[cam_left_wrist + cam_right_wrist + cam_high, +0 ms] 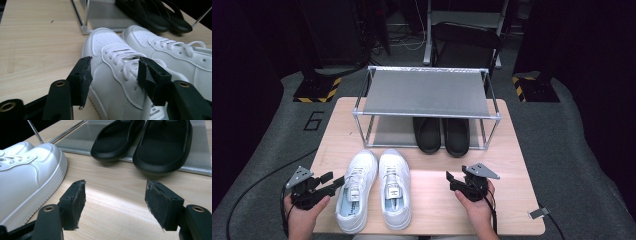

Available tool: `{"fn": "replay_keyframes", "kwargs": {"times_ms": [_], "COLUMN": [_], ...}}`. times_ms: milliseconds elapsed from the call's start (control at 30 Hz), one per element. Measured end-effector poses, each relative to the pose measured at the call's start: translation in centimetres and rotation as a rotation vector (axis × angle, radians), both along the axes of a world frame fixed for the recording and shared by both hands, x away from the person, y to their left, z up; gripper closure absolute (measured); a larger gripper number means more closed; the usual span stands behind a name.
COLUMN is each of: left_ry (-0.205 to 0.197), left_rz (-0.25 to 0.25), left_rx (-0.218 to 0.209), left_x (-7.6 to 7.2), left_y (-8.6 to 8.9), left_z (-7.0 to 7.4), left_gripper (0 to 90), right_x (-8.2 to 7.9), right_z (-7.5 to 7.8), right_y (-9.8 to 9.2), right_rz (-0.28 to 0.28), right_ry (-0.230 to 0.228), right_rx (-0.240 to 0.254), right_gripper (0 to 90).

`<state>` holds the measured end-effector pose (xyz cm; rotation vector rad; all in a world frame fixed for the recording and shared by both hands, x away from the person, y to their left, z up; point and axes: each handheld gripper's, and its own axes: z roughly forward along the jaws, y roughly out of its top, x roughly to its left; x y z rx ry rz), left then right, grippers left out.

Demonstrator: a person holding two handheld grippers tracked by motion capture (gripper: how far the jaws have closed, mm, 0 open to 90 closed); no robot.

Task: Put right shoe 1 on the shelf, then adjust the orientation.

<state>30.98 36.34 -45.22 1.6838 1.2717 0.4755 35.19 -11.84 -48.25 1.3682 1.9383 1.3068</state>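
Note:
Two white sneakers stand side by side on the wooden table, toes toward the rack: the left one and the right one. My left gripper is open beside the left sneaker's outer side. In the left gripper view its jaws frame that sneaker around the laces, and the pads do not press on it. My right gripper is open to the right of the sneakers, over bare table. A pair of black slippers sits on the rack's lower shelf.
A metal two-shelf rack stands at the table's far side, its top shelf bare. The slippers poke out over the lower shelf's front edge. Bare wood lies right of the right gripper. A small grey clip sits at the front right corner.

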Motion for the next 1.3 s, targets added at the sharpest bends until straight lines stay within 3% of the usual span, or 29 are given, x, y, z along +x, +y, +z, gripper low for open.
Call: {"fn": "replay_keyframes", "kwargs": {"times_ms": [133,300,600,767,900,1000,1300], "left_ry": [0.0,-0.004,0.058,0.065,0.096,0.097,0.083], "left_rz": [-0.025,-0.022,-0.02,-0.033,-0.052,-0.039,0.007], "left_rx": [0.016,0.038,0.088,0.07,0.107,0.15,0.175], "left_x": [-0.4,-0.7,-0.6,-0.4,-0.2,-0.2,-0.2], "left_y": [-0.5,-1.1,-1.6,-1.8,-2.3,-2.7,-3.0], "left_z": [0.3,0.3,-0.8,-1.5,-1.8,-1.9,-1.8], "left_gripper": [45.7,46.2,49.6,53.0,58.6,59.8,73.6], "right_x": [-0.4,-0.8,-0.8,-0.9,-1.0,-1.2,-1.8], "right_z": [-0.2,-0.7,-1.1,-1.3,-1.5,-1.6,-1.9], "right_y": [-0.3,-0.8,-1.3,-1.4,-1.7,-1.9,-2.2], "right_rz": [-0.005,-0.004,-0.018,-0.024,-0.03,-0.038,-0.031], "right_ry": [-0.008,-0.009,0.004,0.017,0.026,0.02,0.023], "right_rx": [0.003,0.007,0.04,0.054,0.082,0.089,0.079], "right_gripper": [32.3,32.5,32.7,31.7,31.4,31.4,31.4]}}
